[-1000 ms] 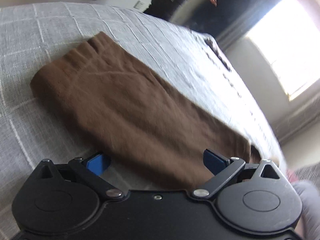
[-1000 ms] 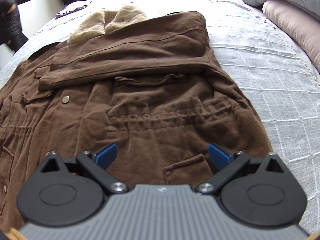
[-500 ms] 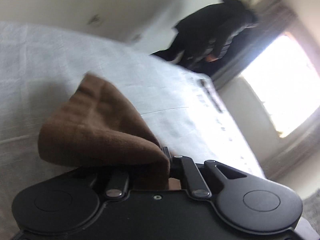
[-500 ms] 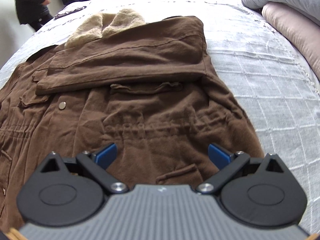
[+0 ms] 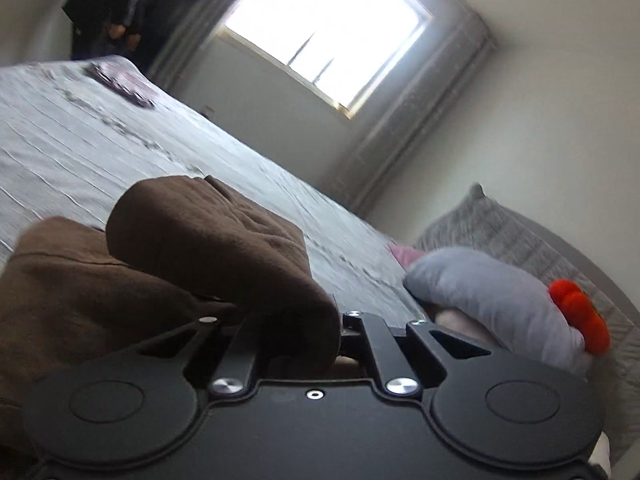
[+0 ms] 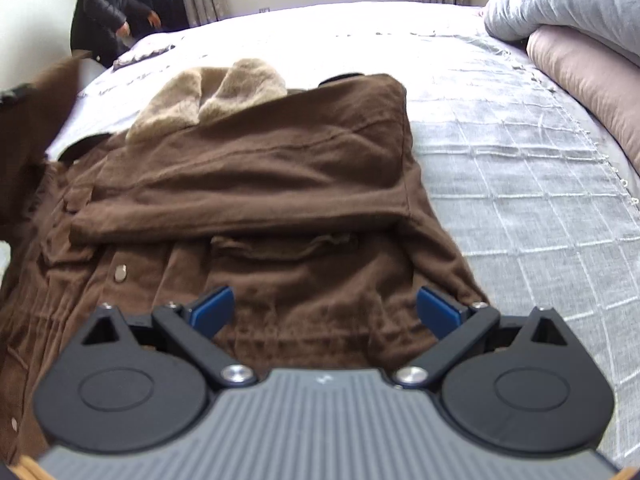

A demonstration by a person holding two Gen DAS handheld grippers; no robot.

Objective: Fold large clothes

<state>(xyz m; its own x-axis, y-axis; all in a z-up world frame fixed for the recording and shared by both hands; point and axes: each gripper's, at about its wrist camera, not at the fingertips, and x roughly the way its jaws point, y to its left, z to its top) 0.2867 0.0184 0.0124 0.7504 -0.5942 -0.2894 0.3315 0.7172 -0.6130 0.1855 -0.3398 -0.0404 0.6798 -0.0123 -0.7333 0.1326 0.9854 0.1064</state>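
The coat (image 6: 248, 216) lies spread on the bed (image 6: 520, 168), one sleeve already folded across its chest, fleece collar (image 6: 208, 100) at the far end. The left gripper (image 5: 296, 320) has its jaws clamped on a bunch of brown cloth, probably the other sleeve, though blur hides which part. The right gripper (image 6: 324, 312) hovers over the waist, jaws apart and empty. The second sleeve fold looks in hand; next, that cloth must be carried across the chest and laid flat.

Grey checked bedspread (image 6: 520, 184) over bed; grey pillow (image 6: 568, 4) atop pink one (image 6: 592, 76); bright window (image 5: 332, 28); person in dark coat (image 6: 104, 8) at far corner.
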